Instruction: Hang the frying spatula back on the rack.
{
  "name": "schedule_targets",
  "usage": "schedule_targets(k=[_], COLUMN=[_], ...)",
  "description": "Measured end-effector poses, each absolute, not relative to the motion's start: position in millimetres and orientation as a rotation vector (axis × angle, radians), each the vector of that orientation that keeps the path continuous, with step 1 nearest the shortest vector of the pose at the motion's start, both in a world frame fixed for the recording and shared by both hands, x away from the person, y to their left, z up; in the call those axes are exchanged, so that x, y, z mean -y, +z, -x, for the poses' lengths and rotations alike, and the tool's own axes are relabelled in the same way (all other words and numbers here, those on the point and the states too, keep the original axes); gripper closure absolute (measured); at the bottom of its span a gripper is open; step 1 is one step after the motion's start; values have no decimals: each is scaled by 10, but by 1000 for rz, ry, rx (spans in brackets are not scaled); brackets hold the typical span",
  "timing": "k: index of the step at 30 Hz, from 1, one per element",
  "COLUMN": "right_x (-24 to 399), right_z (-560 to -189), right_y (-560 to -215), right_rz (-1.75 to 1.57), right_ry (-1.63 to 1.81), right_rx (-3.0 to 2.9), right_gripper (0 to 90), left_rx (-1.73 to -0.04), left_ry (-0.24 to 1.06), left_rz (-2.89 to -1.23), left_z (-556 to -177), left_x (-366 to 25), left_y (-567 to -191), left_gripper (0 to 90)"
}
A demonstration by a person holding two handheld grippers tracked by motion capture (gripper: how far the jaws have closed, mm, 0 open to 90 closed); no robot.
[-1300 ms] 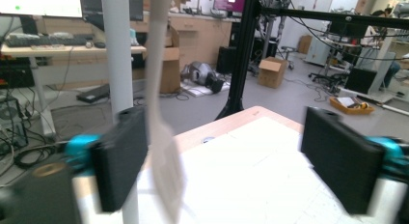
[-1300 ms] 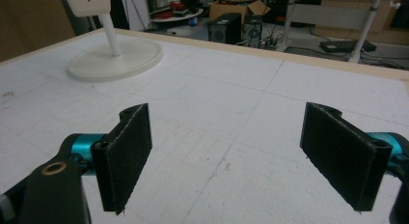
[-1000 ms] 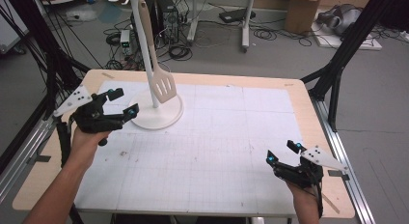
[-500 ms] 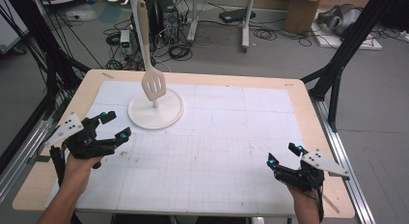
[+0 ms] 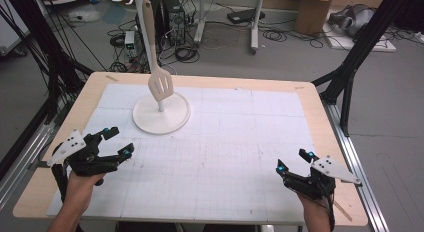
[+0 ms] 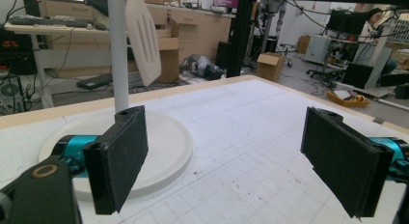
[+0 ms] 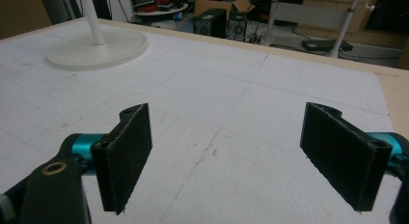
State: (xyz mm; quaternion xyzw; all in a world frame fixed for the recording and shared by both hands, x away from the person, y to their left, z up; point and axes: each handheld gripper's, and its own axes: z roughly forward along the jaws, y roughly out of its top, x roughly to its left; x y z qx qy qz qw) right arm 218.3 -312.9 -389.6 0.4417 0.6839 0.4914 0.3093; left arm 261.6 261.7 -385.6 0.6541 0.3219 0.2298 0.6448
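A cream slotted spatula (image 5: pixel 159 82) hangs by its handle from a white stand whose round base (image 5: pixel 144 121) rests on the far left of the white gridded mat (image 5: pixel 235 142). The spatula blade (image 6: pixel 143 38) and the stand's pole (image 6: pixel 118 55) rise ahead in the left gripper view, above the base (image 6: pixel 169 137). My left gripper (image 5: pixel 116 142) is open with nothing between its jaws, near the table's front left, short of the base. At the front right my right gripper (image 5: pixel 295 161) stands open over bare mat. The right gripper view has the base (image 7: pixel 96 49) far off.
The wooden table edge (image 5: pixel 320 112) frames the mat. Black frame posts (image 5: pixel 350 67) stand beside the table on both sides. Cables, boxes and a computer tower (image 5: pixel 175 14) lie on the floor beyond the far edge.
My left gripper has pulled back from the stand's base toward the near left edge. The spatula has swung slightly on its hook. The right gripper has shifted only slightly.
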Motion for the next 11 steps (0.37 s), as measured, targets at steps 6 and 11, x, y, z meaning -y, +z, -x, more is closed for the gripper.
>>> schedule_targets(k=[6,11], right_x=[3128,3133], right_z=[-2189,-2201], right_y=[-3907,-3919], right_rz=[-1175,-1168], right_ry=[1300,1301], right_rx=[-1810,-1811], right_gripper=[176,176], left_rx=[-738,-743], left_ry=[516,519], left_rz=[-1490,-1498], left_z=[-2624,-2626], left_x=[-2611,-2611], left_y=[-3871,-3878], left_gripper=[173,173])
